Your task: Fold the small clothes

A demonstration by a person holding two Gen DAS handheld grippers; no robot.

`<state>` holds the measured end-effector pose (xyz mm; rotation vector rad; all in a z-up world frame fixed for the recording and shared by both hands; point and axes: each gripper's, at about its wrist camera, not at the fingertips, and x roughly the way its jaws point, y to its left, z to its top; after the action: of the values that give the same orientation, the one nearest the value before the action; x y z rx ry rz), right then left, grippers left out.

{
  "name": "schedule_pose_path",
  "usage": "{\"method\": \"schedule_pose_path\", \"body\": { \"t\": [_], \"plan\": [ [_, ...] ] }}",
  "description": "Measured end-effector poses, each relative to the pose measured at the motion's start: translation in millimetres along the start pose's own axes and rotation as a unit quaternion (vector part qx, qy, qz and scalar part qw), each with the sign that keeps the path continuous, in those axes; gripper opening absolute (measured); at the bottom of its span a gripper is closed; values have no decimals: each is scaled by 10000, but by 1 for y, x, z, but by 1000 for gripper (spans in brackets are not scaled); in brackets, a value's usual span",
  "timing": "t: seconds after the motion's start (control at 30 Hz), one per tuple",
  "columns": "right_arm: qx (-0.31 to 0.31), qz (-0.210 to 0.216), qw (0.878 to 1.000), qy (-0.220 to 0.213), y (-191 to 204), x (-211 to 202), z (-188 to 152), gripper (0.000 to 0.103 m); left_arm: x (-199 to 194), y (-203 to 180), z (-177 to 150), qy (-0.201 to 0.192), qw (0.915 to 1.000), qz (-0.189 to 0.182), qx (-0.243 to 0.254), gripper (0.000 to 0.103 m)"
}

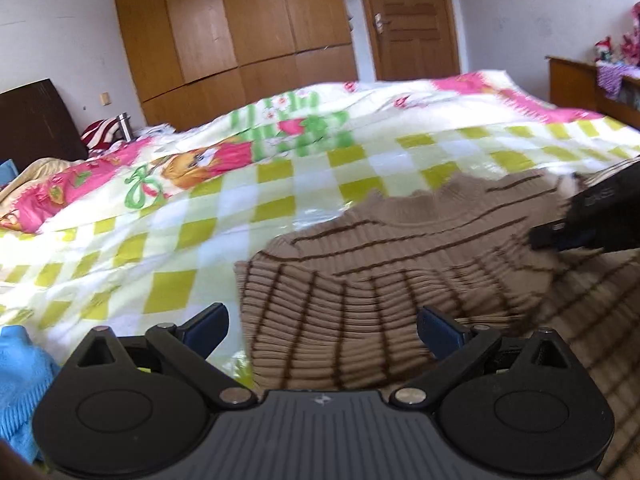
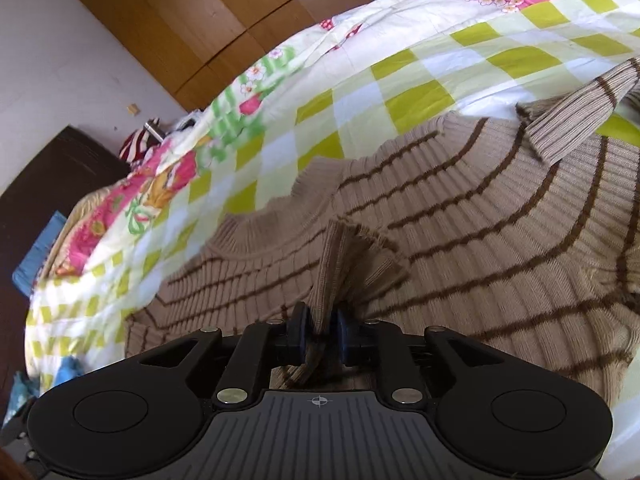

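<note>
Pinching ribbed cuff of tan striped sweater [image 2: 460, 216] in my right gripper [image 2: 320, 334], fingers clamped on it. Left gripper [image 1: 322, 326] spread wide, empty, above sweater on checked bedspread [image 1: 168, 240]. Knit looks soft, light, stretchy; thick hems seem best hold.

Left wrist view: low, level across bed [image 1: 280, 200]. Right wrist view: close, tilted. Shared: striped sweater [image 1: 380, 280] [image 2: 480, 220], checked quilt, wardrobe [image 1: 240, 20] behind.
</note>
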<state>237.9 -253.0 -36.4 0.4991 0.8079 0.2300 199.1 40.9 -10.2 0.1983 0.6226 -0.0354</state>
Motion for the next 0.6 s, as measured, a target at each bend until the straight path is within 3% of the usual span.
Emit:
{"method": "schedule_pose_path", "body": {
  "t": [0.07, 0.17, 0.23, 0.3, 0.37, 0.47, 0.6],
  "plan": [
    [108, 71, 9999, -90, -3, -8, 2, 6, 7, 7, 2, 119, 9998, 21, -124, 103],
    [-75, 321, 9987, -391, -3, -31, 3, 5, 9, 17, 3, 4, 9994, 68, -340, 103],
    [-168, 23, 9992, -362, -7, -34, 0, 5, 19, 19, -1, 180, 9993, 102, -312, 103],
    [-207, -427, 9989, 4, -15, -23, -6, 6, 34, 18, -10, 590, 9978, 164, -248, 103],
    [-229, -484, 9985, 123, -18, -27, -11, 8, 37, 21, -17, 732, 9967, 109, -344, 103],
    [-462, -677, 9964, -200, -7, -51, -9, 13, 26, 29, -20, 495, 9972, 228, -505, 103],
    [-1278, -835, 9867, -566, 19, -67, -4, 18, 19, 41, -14, 204, 9972, 355, -631, 103]
  ]
}}
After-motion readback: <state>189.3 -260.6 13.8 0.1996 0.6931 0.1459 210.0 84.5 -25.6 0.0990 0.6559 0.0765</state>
